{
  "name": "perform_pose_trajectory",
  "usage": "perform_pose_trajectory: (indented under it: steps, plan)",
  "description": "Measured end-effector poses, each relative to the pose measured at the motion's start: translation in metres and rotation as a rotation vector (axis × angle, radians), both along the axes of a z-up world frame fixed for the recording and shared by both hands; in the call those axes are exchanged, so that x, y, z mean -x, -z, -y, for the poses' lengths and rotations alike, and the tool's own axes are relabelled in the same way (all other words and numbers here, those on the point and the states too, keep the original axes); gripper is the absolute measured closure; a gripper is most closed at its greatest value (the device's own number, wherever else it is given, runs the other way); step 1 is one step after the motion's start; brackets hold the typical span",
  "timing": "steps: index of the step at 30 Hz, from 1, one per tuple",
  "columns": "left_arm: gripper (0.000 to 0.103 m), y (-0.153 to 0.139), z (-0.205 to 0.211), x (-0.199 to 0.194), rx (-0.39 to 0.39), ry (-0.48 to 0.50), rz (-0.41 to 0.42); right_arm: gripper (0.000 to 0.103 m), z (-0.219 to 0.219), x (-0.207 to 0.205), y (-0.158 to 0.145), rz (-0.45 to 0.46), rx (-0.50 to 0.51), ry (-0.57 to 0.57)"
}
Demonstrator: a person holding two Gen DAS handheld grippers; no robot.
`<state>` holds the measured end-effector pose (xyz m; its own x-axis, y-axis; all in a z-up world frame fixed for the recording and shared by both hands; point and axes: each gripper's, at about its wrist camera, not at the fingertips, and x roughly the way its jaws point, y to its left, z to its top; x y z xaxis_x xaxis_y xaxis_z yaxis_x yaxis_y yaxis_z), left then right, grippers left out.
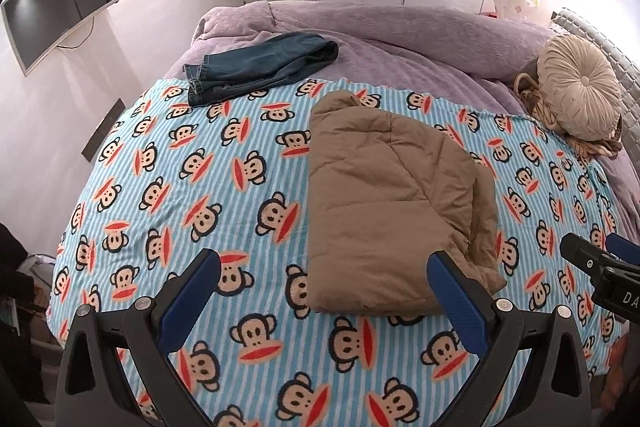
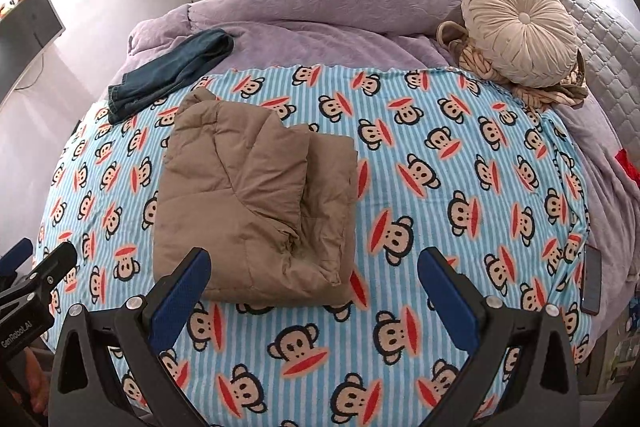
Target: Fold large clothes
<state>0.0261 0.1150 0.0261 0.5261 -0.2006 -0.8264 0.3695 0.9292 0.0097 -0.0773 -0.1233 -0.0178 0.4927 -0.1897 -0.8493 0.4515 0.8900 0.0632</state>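
Observation:
A tan padded jacket (image 1: 384, 203) lies folded into a rough rectangle on the blue monkey-print sheet (image 1: 192, 187); it also shows in the right wrist view (image 2: 256, 203). My left gripper (image 1: 326, 265) is open and empty, held above the sheet just in front of the jacket's near edge. My right gripper (image 2: 316, 265) is open and empty, above the jacket's near right corner. The right gripper's body shows at the left view's right edge (image 1: 600, 267); the left gripper's body shows at the right view's left edge (image 2: 36, 275).
Folded blue jeans (image 1: 260, 67) lie at the sheet's far left edge on a purple quilt (image 1: 400, 31). A round beige cushion (image 2: 520, 31) sits on a knotted pillow at the far right. A phone (image 2: 592, 279) lies by the right bed edge. A TV (image 1: 60, 11) hangs on the left wall.

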Motion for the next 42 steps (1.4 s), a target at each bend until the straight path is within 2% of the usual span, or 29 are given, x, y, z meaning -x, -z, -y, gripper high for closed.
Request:
perform_pose_trajectory:
  steps: [42]
  plan:
    - [0.0, 0.0075, 0.0003, -0.0032, -0.007, -0.001, -0.012, 0.0, -0.0006, 0.0001, 0.0001, -0.004, -0.002, 0.0]
